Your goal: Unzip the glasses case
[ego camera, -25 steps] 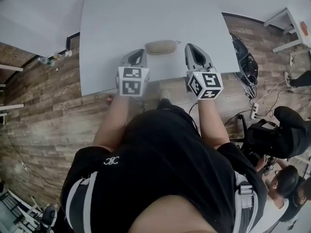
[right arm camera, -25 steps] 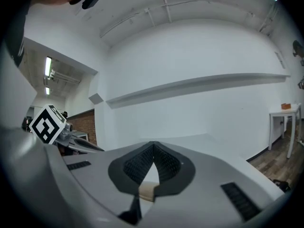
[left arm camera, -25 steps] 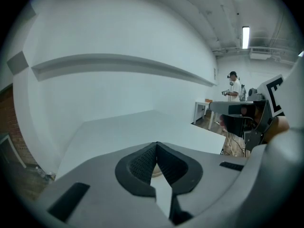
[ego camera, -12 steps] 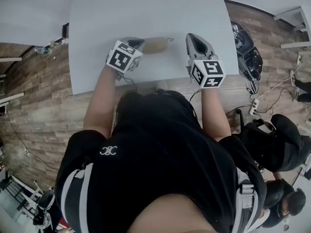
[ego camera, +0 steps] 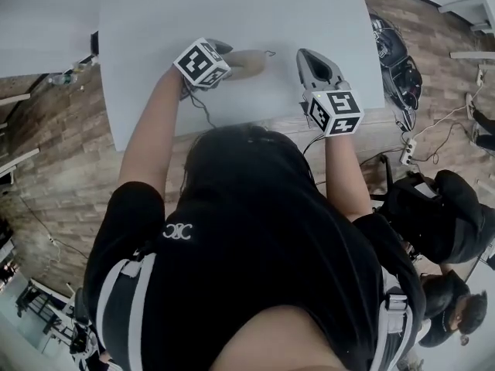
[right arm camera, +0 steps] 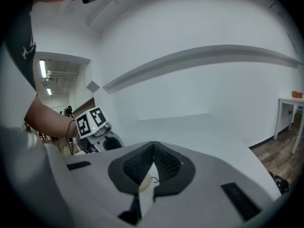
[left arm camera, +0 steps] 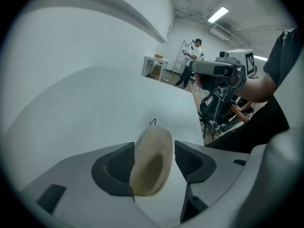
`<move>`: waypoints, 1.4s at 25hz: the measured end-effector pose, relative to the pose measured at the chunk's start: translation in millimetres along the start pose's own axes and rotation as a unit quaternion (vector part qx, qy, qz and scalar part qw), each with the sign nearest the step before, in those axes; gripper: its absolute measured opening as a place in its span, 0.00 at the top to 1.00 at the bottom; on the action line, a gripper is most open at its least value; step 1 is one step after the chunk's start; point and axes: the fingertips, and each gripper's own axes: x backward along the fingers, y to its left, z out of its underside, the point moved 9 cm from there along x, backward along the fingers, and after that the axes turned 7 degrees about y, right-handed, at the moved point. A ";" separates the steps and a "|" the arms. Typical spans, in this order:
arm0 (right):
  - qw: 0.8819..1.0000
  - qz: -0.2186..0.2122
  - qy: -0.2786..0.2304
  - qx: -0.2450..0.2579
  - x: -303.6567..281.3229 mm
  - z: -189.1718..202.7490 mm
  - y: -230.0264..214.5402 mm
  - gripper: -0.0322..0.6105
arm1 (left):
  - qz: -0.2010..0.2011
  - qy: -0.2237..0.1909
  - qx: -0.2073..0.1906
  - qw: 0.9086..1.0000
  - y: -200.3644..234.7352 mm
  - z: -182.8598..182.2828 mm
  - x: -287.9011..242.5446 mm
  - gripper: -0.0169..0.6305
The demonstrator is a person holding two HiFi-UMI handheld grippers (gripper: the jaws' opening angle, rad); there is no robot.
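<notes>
A beige glasses case (ego camera: 249,62) lies on the white table (ego camera: 232,14), its black zipper cord (ego camera: 269,52) at the right end. My left gripper (ego camera: 223,59) points steeply down over the case's left end. In the left gripper view its jaws are opening and the case (left arm camera: 151,163) lies lengthwise between the pads (left arm camera: 191,159), against the left one and clear of the right one. The cord (left arm camera: 152,122) shows at the far end. My right gripper (ego camera: 305,55) hovers to the right of the case, jaws shut (right arm camera: 153,147) with nothing in them.
The table's near edge (ego camera: 255,124) runs just in front of the person's body. On the wood floor to the right are a dark chair (ego camera: 398,68), a power strip with cables (ego camera: 407,147) and seated people (ego camera: 437,222). A white desk (left arm camera: 154,66) stands far off.
My left gripper has swung forward and tipped down over the case's left end, which lay clear of it before. My right gripper has moved forward over the table, still shut.
</notes>
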 end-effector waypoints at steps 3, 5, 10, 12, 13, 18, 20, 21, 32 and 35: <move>1.000 0.013 0.007 0.001 1.1 3.7 2.8 0.94 | 0.034 0.027 -0.011 0.999 14.9 -9.9 -21.2 0.56; 1.000 0.023 0.019 -0.002 2.3 8.4 4.1 0.94 | 0.069 0.053 -0.011 0.996 20.4 -9.0 -38.4 0.56; 0.998 0.046 0.044 0.001 5.7 19.2 -5.6 0.94 | 0.177 0.110 -0.011 0.978 16.4 -3.9 -72.3 0.39; 0.998 0.050 0.047 -0.008 6.7 21.4 -10.8 0.94 | 0.197 0.123 -0.021 0.972 9.6 -3.4 -80.4 0.36; 0.998 0.050 0.048 -0.012 5.6 21.7 -12.6 0.94 | 0.198 0.128 -0.027 0.971 7.6 -3.2 -82.4 0.35; 0.998 0.039 0.051 -0.023 -4.8 22.7 -17.7 0.94 | 0.193 0.133 -0.043 0.971 -10.0 -3.2 -87.4 0.36; 0.998 0.030 0.052 -0.029 -13.1 22.3 -15.2 0.94 | 0.197 0.119 -0.038 0.972 -15.9 0.8 -87.8 0.44; 0.998 0.025 0.053 -0.031 -18.0 21.2 -13.2 0.94 | 0.194 0.103 -0.033 0.975 -15.0 2.6 -85.6 0.46; 0.996 -0.019 -0.028 -0.085 -30.4 -32.9 26.4 0.94 | 0.004 -0.170 -0.012 0.985 -19.7 -12.8 1.7 0.50; 0.994 -0.045 -0.044 -0.090 -39.7 -57.1 43.8 0.74 | -0.060 -0.203 -0.036 0.977 -25.2 -18.2 30.5 0.50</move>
